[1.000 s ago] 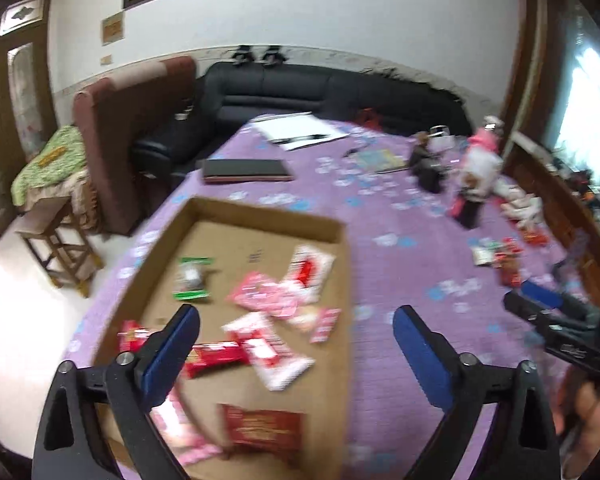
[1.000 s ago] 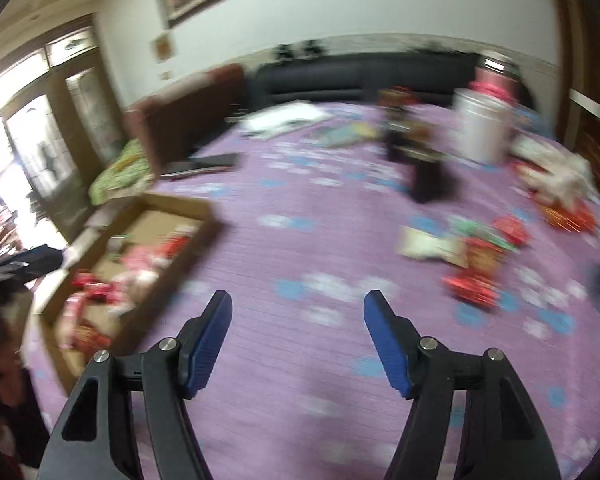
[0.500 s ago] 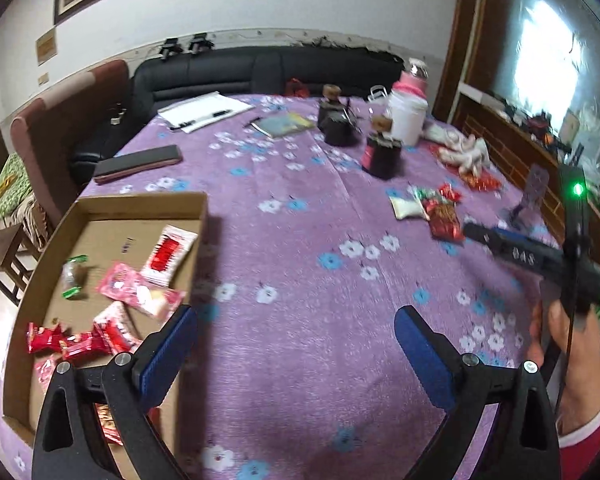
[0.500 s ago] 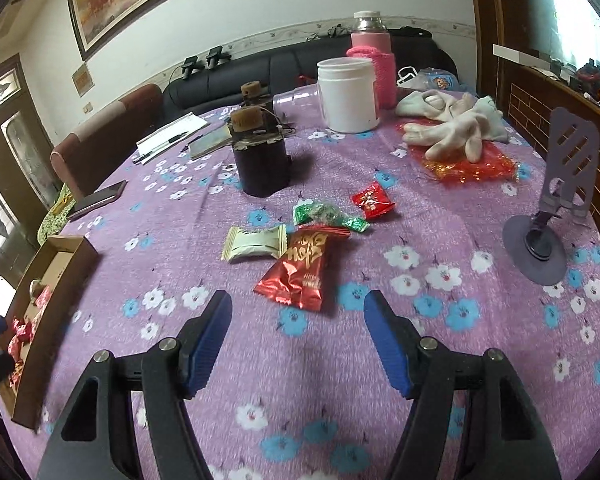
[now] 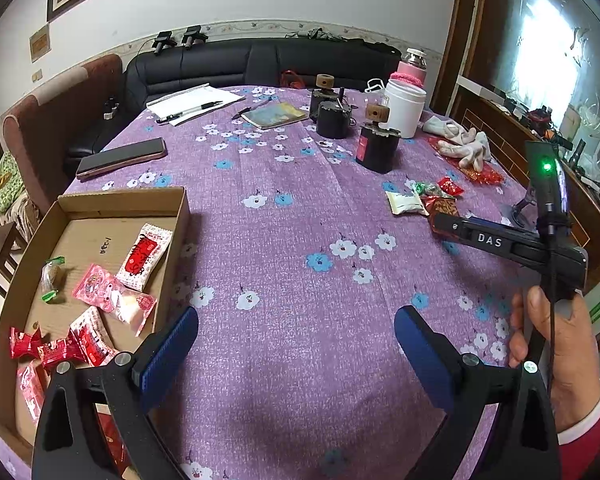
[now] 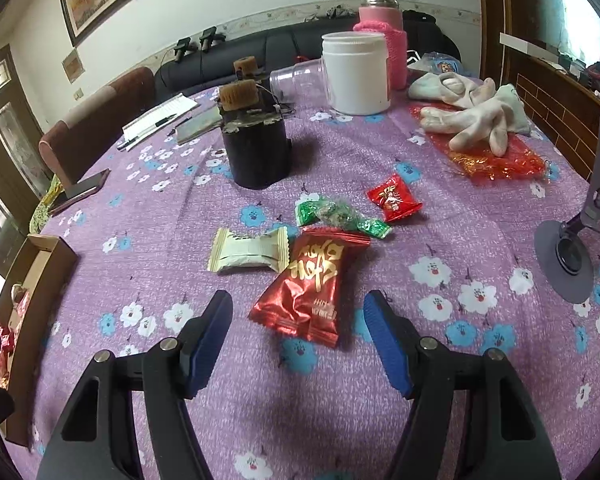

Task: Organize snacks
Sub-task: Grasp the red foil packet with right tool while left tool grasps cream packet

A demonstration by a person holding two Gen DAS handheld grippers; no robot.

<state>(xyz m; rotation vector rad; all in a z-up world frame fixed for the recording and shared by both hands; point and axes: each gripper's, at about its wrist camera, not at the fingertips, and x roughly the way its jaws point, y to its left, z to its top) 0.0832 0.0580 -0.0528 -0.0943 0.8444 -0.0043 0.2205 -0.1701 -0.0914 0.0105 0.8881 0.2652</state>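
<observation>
Snacks lie loose on the purple flowered bench (image 6: pixel 440 216) just ahead of the right hand-held gripper (image 6: pixel 298 338), whose blue-padded jaws stand apart and hold nothing: a large red foil packet (image 6: pixel 306 282) sits nearest, its near end between the jaw tips but untouched by them, a cream wrapped bar (image 6: pixel 250 254) lies just to its left, a green twisted candy (image 6: pixel 338 216) just beyond it, and a small red candy (image 6: pixel 394 198) further off to the right. Past these stand a black jar (image 6: pixel 258 148) and a white tub (image 6: pixel 358 74), with white gloves (image 6: pixel 476 114) to the right. The left hand-held gripper (image 5: pixel 296 338) also gapes empty over bare cloth; to its left a cardboard tray (image 5: pixel 120 202) holds pink, red and green wrapped sweets (image 5: pixel 112 290). A hand (image 5: pixel 556 344) in a red sleeve grips the right tool's handle.
</observation>
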